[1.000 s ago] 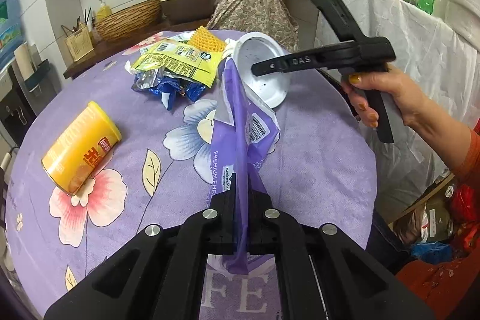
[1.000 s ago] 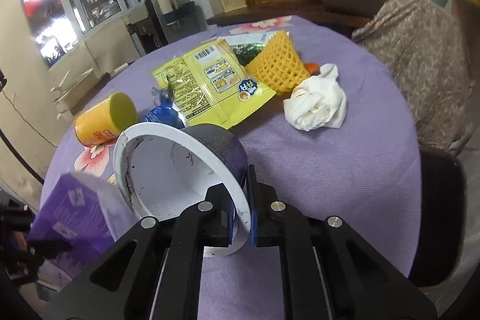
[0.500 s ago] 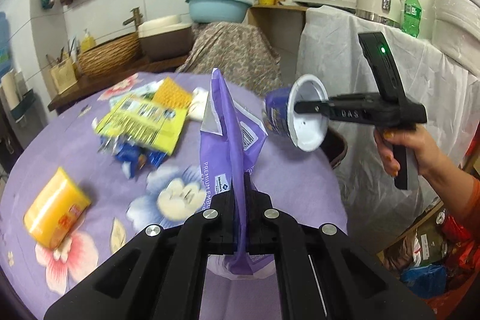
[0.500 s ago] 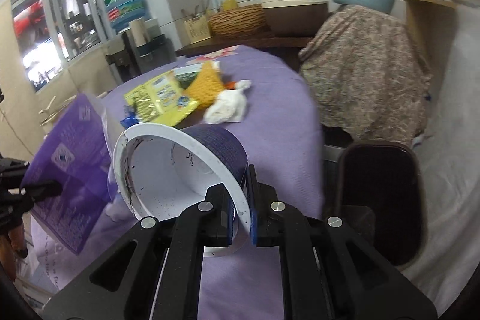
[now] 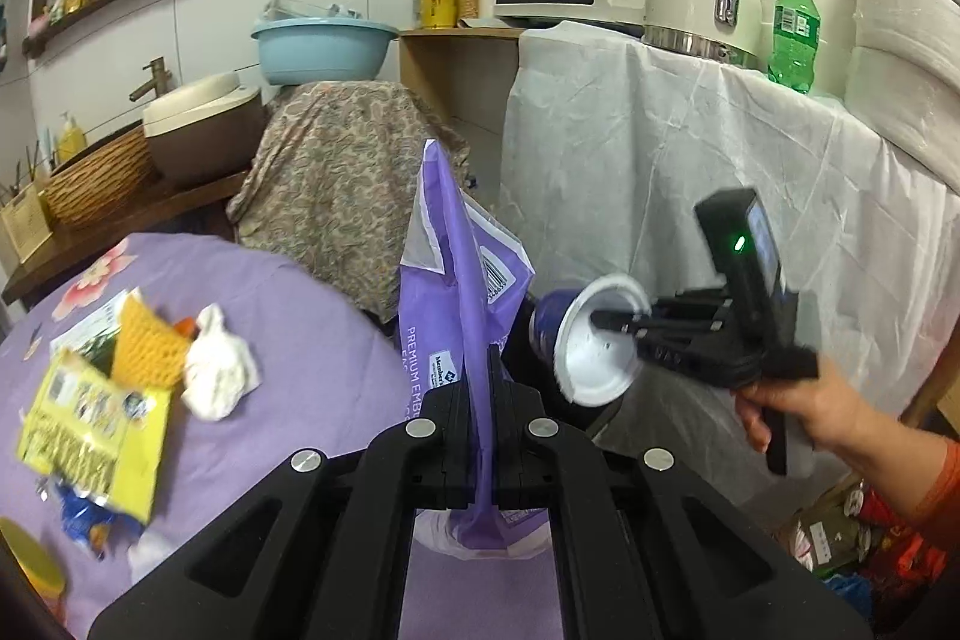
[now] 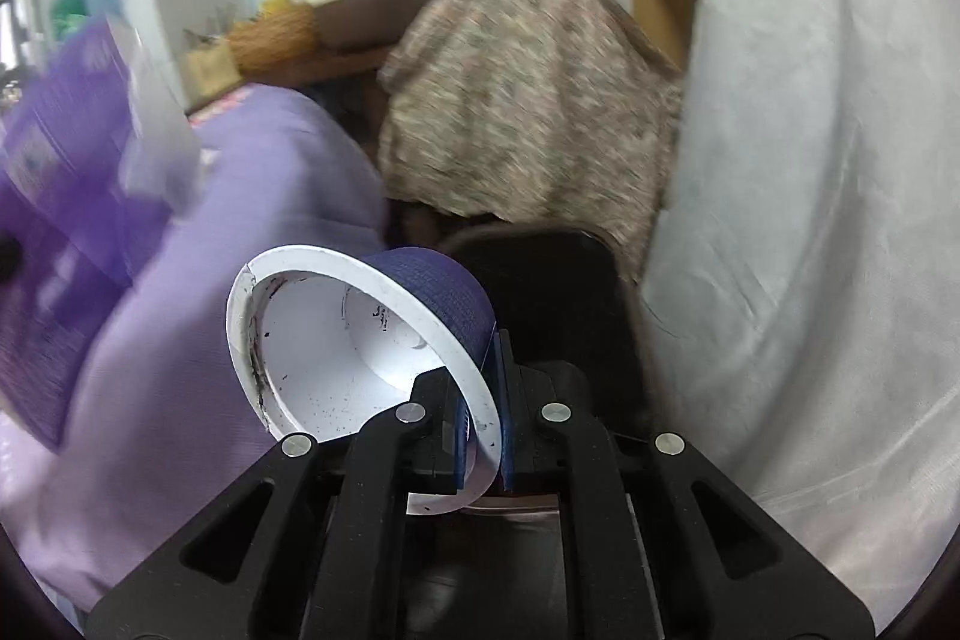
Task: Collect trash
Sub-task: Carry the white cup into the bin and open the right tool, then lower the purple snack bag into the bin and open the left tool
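Left of the left gripper [image 5: 480, 388] fingers, on purple floral cloth [image 5: 312, 340]: one yellow foil wrapper [image 5: 96, 436], one yellow foam net [image 5: 147, 346], one crumpled white tissue [image 5: 219, 370]. Clamped between those fingers: one glossy purple plastic bag [image 5: 456, 292], upright. Right gripper [image 6: 480, 418] pinched on rim of one round cup [image 6: 360, 340], blue ribbed outside, white inside.

Left gripper [image 5: 480, 388]: jaws clamped on a thin purple plastic wrapper [image 5: 456, 292] standing upright between them. Right gripper [image 6: 480, 400]: jaws pinched on the rim of a white-lined dark blue paper cup [image 6: 360, 340], held by a bare hand [image 5: 798, 412]; orange sleeve, probably, at frame edge.
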`<action>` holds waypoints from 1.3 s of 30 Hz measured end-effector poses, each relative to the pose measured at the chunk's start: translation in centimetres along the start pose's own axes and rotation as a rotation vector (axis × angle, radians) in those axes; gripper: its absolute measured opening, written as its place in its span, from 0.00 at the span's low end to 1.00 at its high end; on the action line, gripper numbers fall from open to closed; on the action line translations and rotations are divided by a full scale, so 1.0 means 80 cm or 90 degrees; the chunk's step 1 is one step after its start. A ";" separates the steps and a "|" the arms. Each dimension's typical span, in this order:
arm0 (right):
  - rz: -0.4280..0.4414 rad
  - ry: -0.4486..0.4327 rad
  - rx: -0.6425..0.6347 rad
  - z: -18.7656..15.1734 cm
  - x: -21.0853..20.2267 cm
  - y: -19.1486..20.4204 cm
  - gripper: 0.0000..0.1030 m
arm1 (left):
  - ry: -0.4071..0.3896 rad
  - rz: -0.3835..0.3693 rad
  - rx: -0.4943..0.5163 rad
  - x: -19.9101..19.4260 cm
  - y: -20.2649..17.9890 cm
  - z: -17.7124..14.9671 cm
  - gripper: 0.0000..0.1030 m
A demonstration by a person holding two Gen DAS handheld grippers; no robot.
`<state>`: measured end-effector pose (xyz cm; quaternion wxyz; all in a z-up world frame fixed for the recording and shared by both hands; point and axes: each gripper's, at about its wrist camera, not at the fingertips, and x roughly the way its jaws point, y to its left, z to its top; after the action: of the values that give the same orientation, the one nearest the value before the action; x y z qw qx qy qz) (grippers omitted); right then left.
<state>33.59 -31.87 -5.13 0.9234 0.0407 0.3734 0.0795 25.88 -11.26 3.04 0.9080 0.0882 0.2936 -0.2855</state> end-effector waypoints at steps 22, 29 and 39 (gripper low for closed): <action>-0.133 0.314 -0.028 -0.022 0.294 -0.030 0.08 | 0.054 0.003 0.025 0.099 -0.019 0.039 0.03; -0.154 0.333 -0.050 -0.019 0.317 -0.024 0.29 | 0.066 0.001 0.031 0.115 -0.022 0.040 0.03; -0.164 0.288 -0.054 -0.021 0.291 -0.019 0.45 | 0.084 0.008 0.023 0.140 -0.019 0.042 0.03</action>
<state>49.11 -29.22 -22.49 0.8199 -0.0646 0.5686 -0.0158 34.10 -18.88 -0.74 0.8866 0.1252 0.3473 -0.2787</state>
